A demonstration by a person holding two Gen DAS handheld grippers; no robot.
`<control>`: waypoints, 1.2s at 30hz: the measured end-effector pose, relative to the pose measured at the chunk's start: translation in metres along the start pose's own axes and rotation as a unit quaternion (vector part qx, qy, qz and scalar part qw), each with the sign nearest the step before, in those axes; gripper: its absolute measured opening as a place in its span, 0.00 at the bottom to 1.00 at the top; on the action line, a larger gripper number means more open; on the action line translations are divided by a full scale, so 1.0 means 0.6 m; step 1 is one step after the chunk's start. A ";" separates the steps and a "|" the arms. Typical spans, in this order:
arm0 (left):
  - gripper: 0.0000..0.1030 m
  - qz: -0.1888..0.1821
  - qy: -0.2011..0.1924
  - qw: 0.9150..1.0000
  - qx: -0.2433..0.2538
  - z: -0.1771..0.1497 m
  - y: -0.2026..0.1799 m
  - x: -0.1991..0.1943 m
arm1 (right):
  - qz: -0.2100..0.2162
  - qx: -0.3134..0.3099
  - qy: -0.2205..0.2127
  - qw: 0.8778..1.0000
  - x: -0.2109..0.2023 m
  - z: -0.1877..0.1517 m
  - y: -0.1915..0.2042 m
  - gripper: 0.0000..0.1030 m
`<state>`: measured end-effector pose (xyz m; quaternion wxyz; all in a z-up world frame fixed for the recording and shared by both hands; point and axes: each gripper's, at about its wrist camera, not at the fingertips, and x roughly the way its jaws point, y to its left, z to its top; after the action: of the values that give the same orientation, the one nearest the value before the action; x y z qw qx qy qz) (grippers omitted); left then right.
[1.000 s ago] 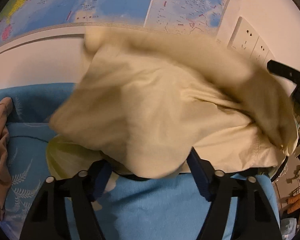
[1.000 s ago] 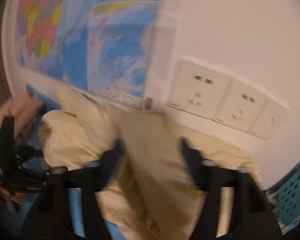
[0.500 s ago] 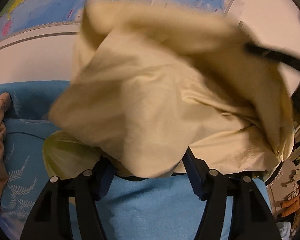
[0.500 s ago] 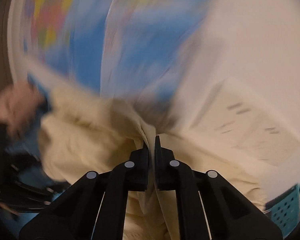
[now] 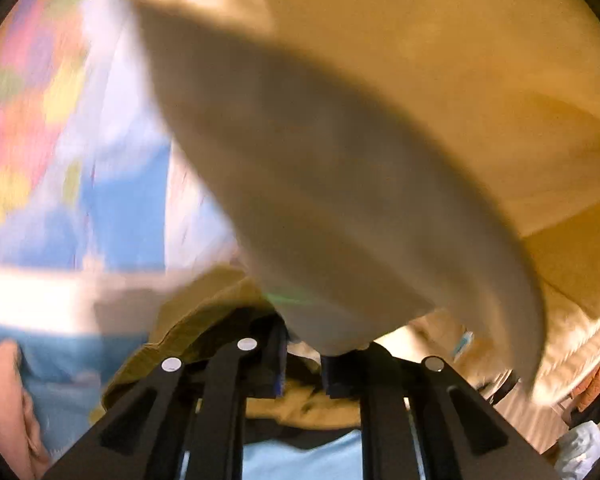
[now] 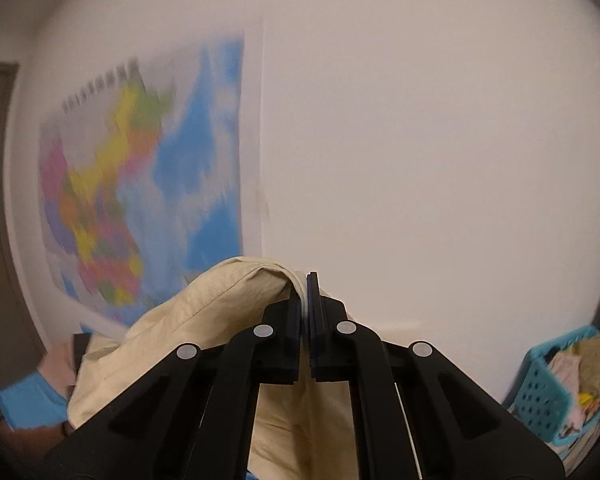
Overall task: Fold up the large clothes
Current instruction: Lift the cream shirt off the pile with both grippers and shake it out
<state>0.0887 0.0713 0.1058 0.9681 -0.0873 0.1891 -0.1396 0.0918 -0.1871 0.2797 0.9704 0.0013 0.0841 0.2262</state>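
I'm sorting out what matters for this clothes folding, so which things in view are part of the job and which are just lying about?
Part of the job:
- cream garment, lifted
- right tongs, shut on its edge
- left tongs, just closed, cloth between the fingers

Just lying about:
- wall map
- teal basket of laundry
- pink cloth
- blue bedding

Warm dim indoor light — heavy motion blur, dark fisheye corners, shadowed cloth (image 5: 320,184).
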 end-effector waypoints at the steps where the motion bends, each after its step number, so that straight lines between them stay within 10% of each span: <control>1: 0.09 -0.010 -0.021 1.000 0.011 0.022 -0.013 -0.023 | -0.002 0.005 -0.023 1.000 -0.037 0.027 -0.001 0.03; 9: 0.08 -0.028 -0.174 0.981 0.078 0.134 -0.084 -0.232 | -0.003 0.009 -0.128 0.992 -0.246 0.116 -0.001 0.03; 21: 0.08 0.041 -0.149 0.985 0.078 0.077 0.023 -0.414 | 0.121 0.053 -0.044 0.990 -0.266 0.007 0.081 0.02; 31: 0.08 0.126 -0.158 0.972 0.121 0.089 -0.018 -0.683 | 0.248 0.047 -0.081 0.964 -0.398 0.024 0.194 0.02; 36: 0.08 0.179 -0.154 0.958 0.160 0.126 -0.040 -0.707 | 0.262 0.086 -0.050 0.960 -0.326 0.032 0.170 0.02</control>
<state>-0.2644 0.1860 0.3253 0.9959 0.0838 0.0252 0.0230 -0.1223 -0.1809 0.3348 0.8764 0.1177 0.0517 0.4642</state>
